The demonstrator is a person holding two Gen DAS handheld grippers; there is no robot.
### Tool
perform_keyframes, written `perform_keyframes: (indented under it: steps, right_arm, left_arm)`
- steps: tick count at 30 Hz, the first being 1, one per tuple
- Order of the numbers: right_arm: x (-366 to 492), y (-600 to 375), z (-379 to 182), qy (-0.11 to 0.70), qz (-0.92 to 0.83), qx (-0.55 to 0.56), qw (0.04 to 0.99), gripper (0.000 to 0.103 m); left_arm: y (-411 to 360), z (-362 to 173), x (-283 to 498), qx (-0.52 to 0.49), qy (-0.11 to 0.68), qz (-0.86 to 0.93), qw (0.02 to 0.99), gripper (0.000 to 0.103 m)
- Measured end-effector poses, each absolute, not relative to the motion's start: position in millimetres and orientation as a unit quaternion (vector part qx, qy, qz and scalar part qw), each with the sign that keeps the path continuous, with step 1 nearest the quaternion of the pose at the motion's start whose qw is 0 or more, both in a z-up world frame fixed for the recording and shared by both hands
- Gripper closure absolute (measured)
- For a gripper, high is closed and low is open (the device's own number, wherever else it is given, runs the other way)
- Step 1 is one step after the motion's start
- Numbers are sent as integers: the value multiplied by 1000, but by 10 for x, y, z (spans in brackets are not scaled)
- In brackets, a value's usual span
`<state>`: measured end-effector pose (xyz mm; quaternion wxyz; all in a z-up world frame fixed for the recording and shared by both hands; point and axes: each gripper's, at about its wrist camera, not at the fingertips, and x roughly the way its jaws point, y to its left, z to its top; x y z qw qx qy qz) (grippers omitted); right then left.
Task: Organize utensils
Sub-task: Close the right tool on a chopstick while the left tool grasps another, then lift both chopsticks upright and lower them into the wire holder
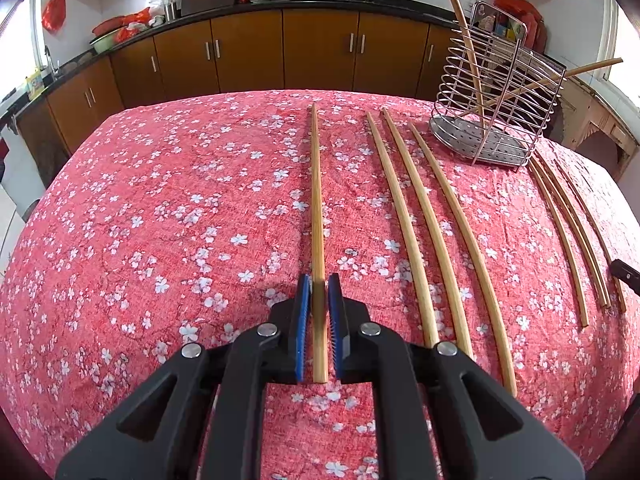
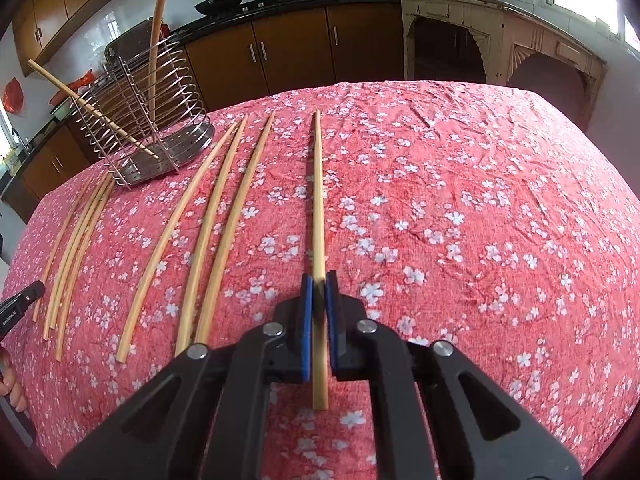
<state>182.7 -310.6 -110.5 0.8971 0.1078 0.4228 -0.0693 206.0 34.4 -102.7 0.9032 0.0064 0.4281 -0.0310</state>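
Chopsticks of pale wood lie in rows on the pink floral tablecloth [image 1: 160, 220]. The left gripper [image 1: 319, 284] has its blue-padded jaws pressed against one long wooden chopstick [image 1: 317, 200], which points straight away along the cloth. The right gripper [image 2: 319, 280] likewise clamps its own long wooden chopstick [image 2: 318, 200] between blue pads. Between the two held sticks, three loose chopsticks [image 1: 416, 216] lie side by side, with a thinner bundle [image 1: 572, 220] beyond them. A chrome wire utensil holder [image 1: 496, 100] stands upright at the far edge of the table, two chopsticks [image 1: 468, 40] leaning inside it
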Motion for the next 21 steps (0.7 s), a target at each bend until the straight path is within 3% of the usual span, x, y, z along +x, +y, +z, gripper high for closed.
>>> perform_keyframes:
  steps: [9, 21]
  right_arm:
    - [1593, -3157, -924, 406, -69, 107, 905, 95]
    - [1338, -3246, -93, 299, -78, 78, 948, 95]
  left_arm:
    - [423, -865, 1893, 0, 409, -35, 912, 96]
    - [594, -37, 1611, -32, 292, -53, 955, 96]
